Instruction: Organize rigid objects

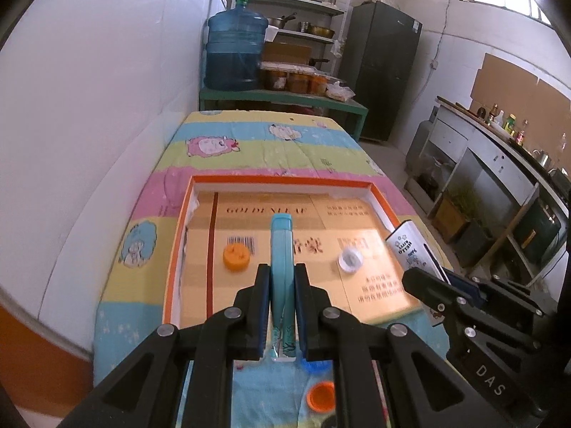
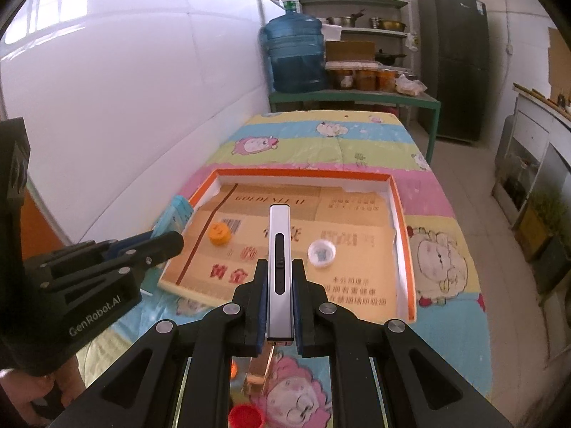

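Observation:
My left gripper (image 1: 282,274) is shut on a flat teal case (image 1: 282,249), held edge-on above the near side of an orange-rimmed tray (image 1: 282,179). My right gripper (image 2: 280,267) is shut on a slim silver and white case (image 2: 280,249), also over the tray's near side (image 2: 410,249). In the left wrist view the right gripper's case (image 1: 410,246) shows its white printed face at the tray's right edge. In the right wrist view the teal case (image 2: 178,215) shows at the tray's left edge. An orange cap (image 1: 235,257) and a clear white cap (image 1: 350,259) lie in the tray on cardboard.
The tray sits on a table with a pastel cartoon cloth (image 1: 267,142). Loose caps lie near me: orange (image 1: 321,396) and blue (image 1: 316,365), and in the right wrist view a red one (image 2: 246,415) beside a gold piece (image 2: 258,374). A white wall is left; a water jug (image 1: 233,50) stands behind.

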